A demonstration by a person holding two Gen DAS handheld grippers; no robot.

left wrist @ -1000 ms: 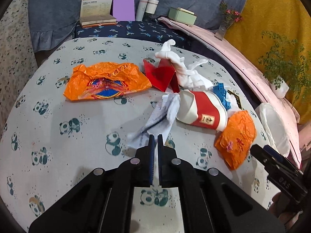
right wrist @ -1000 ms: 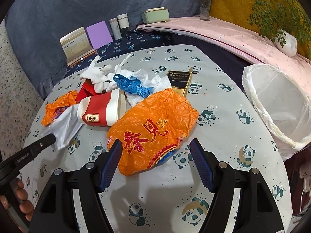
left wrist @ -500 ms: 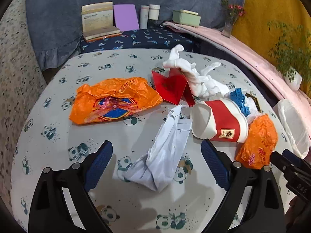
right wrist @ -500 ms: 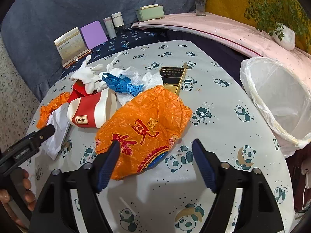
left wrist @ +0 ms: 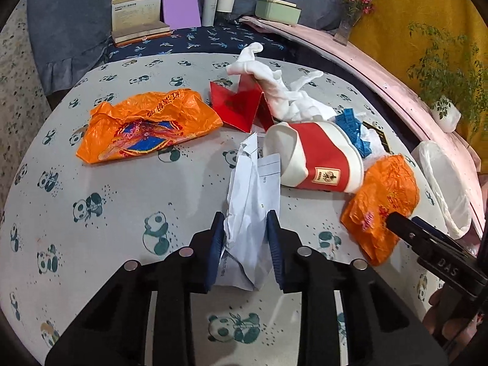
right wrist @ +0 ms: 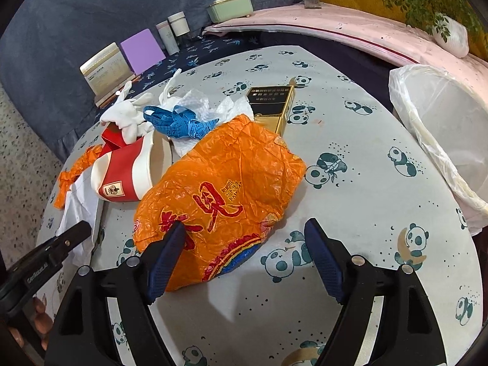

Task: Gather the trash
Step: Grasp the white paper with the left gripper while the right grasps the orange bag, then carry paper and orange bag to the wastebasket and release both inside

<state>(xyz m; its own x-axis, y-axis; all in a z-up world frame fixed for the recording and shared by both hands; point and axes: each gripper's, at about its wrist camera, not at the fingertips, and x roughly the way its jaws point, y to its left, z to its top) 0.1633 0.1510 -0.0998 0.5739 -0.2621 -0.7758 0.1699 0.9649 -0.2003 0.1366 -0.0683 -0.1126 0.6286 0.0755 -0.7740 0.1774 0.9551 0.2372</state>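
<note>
Left wrist: crumpled paper (left wrist: 253, 201) lies lengthwise between tongs (left wrist: 245, 238).

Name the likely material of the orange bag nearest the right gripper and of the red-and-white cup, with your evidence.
Orange bag: thin glossy plastic film, probably; fine crinkles, shiny highlights, printed characters.
Red-and-white cup: apparently coated paper; rim squashed out of round, matte pale inside, printed label.

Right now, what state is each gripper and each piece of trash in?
left gripper: closing around crumpled white paper, grip not confirmed
right gripper: open, straddling orange bag
paper cup: on its side
bin liner: open
second orange bag: flat, crumpled
</note>
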